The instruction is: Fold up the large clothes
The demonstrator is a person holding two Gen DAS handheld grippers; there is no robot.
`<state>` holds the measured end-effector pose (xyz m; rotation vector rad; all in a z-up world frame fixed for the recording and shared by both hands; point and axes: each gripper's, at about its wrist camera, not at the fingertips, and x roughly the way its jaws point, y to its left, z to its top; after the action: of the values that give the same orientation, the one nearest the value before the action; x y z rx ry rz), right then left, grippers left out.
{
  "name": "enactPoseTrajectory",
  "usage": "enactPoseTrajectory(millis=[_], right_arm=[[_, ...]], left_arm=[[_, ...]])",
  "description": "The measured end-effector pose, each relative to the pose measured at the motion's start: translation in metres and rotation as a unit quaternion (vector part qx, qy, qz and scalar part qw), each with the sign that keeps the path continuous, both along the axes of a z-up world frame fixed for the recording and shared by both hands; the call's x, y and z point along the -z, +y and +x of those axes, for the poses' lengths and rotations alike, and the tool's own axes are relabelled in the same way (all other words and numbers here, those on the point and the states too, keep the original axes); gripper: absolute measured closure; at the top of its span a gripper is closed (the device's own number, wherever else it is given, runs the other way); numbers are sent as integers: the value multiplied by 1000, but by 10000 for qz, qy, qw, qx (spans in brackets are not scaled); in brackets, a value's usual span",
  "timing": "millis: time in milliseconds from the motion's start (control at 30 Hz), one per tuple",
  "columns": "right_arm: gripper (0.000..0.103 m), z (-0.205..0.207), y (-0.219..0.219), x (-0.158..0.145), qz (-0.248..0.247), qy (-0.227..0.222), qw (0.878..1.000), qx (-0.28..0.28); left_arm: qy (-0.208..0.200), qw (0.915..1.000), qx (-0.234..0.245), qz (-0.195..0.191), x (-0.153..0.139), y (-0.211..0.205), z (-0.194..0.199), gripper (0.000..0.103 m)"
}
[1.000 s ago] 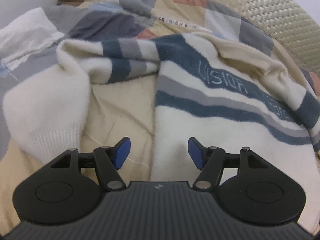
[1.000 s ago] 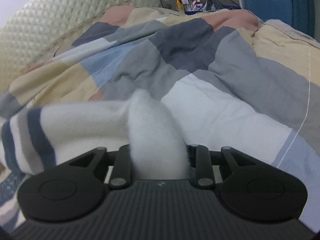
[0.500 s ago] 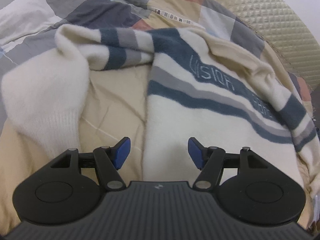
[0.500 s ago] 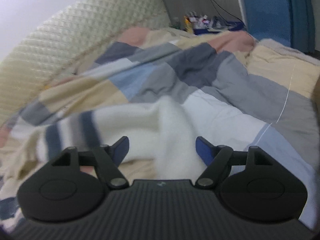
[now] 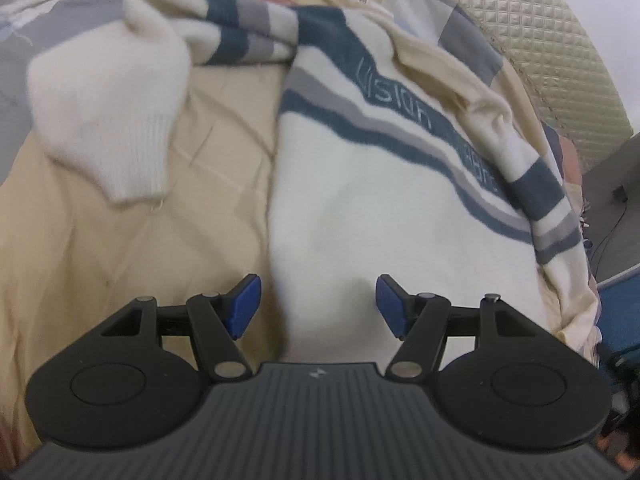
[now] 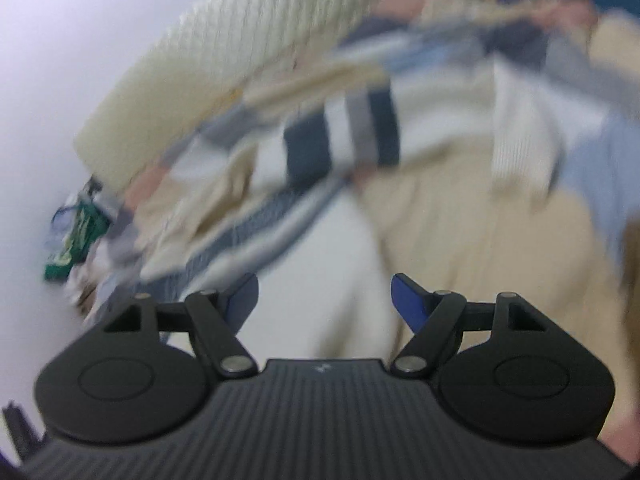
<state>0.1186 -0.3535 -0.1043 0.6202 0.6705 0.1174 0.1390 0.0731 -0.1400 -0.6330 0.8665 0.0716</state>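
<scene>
Across a patchwork quilt (image 5: 92,216) of beige, grey and pale blue squares lies a cream knitted sweater (image 5: 360,216) with dark blue and grey stripes and embroidered lettering over the chest band. Its body spreads from the middle of the left wrist view toward the right, and one cream sleeve with a ribbed cuff (image 5: 120,120) is folded out to the left, the cuff resting on a beige panel of the quilt. A second striped sleeve (image 5: 548,208) runs down the right side of the body. Behind the bedding rises a cream quilted headboard (image 5: 560,52).

The left gripper (image 5: 318,308) points down at the lower part of the sweater's body with its blue-padded fingers (image 5: 244,306) set wide apart; nothing is pinched between them, and the near edge of the cream fabric passes under the gap.

The right wrist view is heavily smeared, so details there are uncertain. The right gripper (image 6: 324,304) has its jaws spread wide, having just been opening, and no cloth sits between the pads. Past it the sweater (image 6: 340,248) shows as a cream stretch with a blurred striped sleeve (image 6: 360,136) above, the ribbed cuff (image 6: 520,152) to the right, and the beige quilt (image 6: 500,240) beneath. What seems to be a green packet (image 6: 76,240) lies at the far left near the headboard (image 6: 240,40).
</scene>
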Motion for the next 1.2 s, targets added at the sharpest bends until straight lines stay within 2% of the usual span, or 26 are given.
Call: enactPoseTrajectory(millis=[167, 267, 433, 600, 733, 800, 900, 1033, 1100, 1200], right_arm=[[28, 6, 23, 16, -84, 357, 9988, -335], [28, 12, 23, 19, -11, 407, 9986, -328], [28, 18, 21, 36, 172, 664, 9974, -235], [26, 32, 21, 53, 341, 934, 9946, -291], [26, 43, 24, 68, 864, 1124, 9884, -552], [26, 46, 27, 73, 1141, 1165, 9840, -719], [25, 45, 29, 68, 1273, 1055, 9828, -820], [25, 43, 26, 56, 1661, 697, 9788, -972], [25, 42, 24, 47, 1886, 418, 9751, -1086], [25, 39, 21, 34, 2147, -23, 9693, -1196]], left_arm=[[95, 9999, -57, -17, 6, -2, 0, 34], [257, 9995, -181, -46, 13, 2, 5, 28], [411, 9980, -318, -366, 25, 11, 10, 25], [414, 9975, -66, -573, 28, 5, 16, 25], [358, 9926, 386, -1093, 32, -3, 21, 25], [280, 9922, 544, -1086, 30, -7, 23, 25], [166, 9912, 667, -1135, 26, -12, 23, 25], [-215, 9852, 761, -1520, 18, -9, 21, 25], [-571, 9785, 985, -1719, 9, -10, 20, 25], [-1092, 9636, 1314, -2056, -3, -13, 20, 24]])
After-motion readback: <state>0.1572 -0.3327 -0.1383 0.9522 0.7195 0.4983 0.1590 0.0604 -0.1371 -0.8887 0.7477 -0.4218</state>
